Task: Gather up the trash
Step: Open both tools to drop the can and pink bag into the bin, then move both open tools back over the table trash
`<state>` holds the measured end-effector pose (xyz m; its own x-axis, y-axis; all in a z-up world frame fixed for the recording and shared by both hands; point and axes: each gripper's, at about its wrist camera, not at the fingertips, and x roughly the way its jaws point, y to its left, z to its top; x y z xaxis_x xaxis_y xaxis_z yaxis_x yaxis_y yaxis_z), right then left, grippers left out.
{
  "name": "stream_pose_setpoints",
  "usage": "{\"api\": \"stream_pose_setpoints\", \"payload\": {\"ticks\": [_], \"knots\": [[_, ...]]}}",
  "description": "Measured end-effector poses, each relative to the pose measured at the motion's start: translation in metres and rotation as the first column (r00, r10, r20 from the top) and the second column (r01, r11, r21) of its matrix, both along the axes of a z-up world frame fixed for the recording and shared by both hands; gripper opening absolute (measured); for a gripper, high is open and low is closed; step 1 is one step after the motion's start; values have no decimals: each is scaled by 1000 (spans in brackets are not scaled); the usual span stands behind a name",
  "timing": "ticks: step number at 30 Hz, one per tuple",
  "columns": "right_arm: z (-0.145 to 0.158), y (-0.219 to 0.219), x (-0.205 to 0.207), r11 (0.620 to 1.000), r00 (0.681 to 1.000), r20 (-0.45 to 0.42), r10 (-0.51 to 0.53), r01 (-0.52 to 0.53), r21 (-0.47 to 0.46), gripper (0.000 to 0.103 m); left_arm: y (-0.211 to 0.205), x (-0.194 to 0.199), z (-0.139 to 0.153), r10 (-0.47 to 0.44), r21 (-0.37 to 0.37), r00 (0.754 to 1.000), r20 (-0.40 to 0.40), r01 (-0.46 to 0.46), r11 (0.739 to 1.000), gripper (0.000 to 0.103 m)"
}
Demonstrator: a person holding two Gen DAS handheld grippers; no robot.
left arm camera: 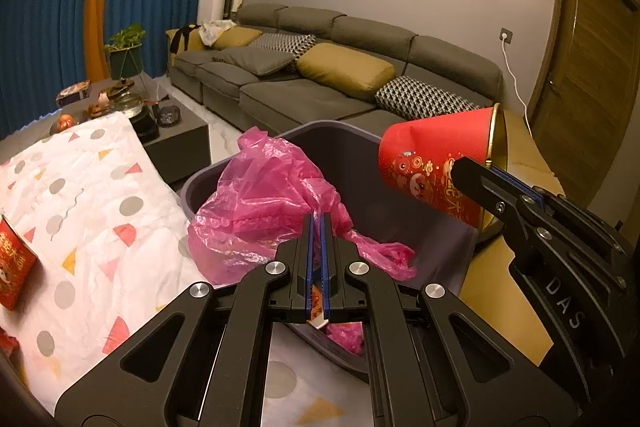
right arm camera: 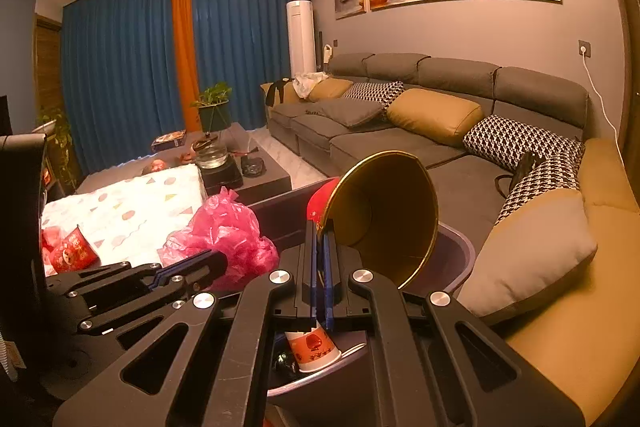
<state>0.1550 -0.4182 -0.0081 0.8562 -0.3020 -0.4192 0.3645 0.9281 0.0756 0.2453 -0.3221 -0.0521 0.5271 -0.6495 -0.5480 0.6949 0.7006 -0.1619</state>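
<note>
— What's nearest you?

— My left gripper (left arm camera: 319,227), clenched on a pink plastic bag (left arm camera: 260,203) over the near rim of the grey bin (left arm camera: 340,135).

— And the other one?

— My right gripper (right arm camera: 320,247) pinches the rim of a red paper cup (left arm camera: 436,163), tipped sideways above the bin — another cup (right arm camera: 312,347) lies inside. Farther left, a red packet (left arm camera: 14,275) rests on the patterned tablecloth (left arm camera: 100,211).

Both wrist views toward sofa (left arm camera: 340,75)

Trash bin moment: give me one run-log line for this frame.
left gripper: shut on pink plastic bag | right gripper: shut on red paper cup rim | both over trash bin
</note>
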Motion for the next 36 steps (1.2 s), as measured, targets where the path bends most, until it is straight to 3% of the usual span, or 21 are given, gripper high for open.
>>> {"api": "stream_pose_setpoints", "payload": {"ticks": [2,4,7,9,14,20,25,26,30,34,36], "knots": [[-1,-1,0,1000,1000,-1,0,0,2,4,1,2,-1,-8,2,1000,-1,8,1000,3],[-1,-3,0,1000,1000,-4,2,-2,7,4,1,2,-2,-8,9,1000,2,8,1000,11],[-2,-3,1,1000,1000,-4,6,-6,12,4,7,3,-3,6,6,1000,0,-6,1000,34],[-3,-3,1,1000,1000,-5,11,-11,19,4,14,3,-2,29,3,1000,6,-29,1000,59],[-2,-1,3,1000,1000,-7,27,-27,15,4,49,-3,11,136,-19,989,63,-135,991,89],[-6,4,12,999,999,-21,44,-43,18,4,109,-21,32,296,-29,944,147,-295,955,97],[-12,5,22,999,999,-36,31,-31,11,5,173,-41,46,426,-35,880,209,-429,903,97],[-12,5,23,1000,999,-41,28,-28,6,7,190,-46,46,469,-29,854,225,-476,879,97],[-9,5,23,1000,999,-41,7,-7,-3,31,242,-55,46,578,-35,789,211,-584,811,97],[0,13,10,1000,1000,-12,1,-1,-6,39,287,-63,40,665,-22,718,206,-676,736,97],[5,23,2,1000,1000,5,16,-16,-20,51,307,-65,35,694,-14,694,192,-705,709,97]]}}
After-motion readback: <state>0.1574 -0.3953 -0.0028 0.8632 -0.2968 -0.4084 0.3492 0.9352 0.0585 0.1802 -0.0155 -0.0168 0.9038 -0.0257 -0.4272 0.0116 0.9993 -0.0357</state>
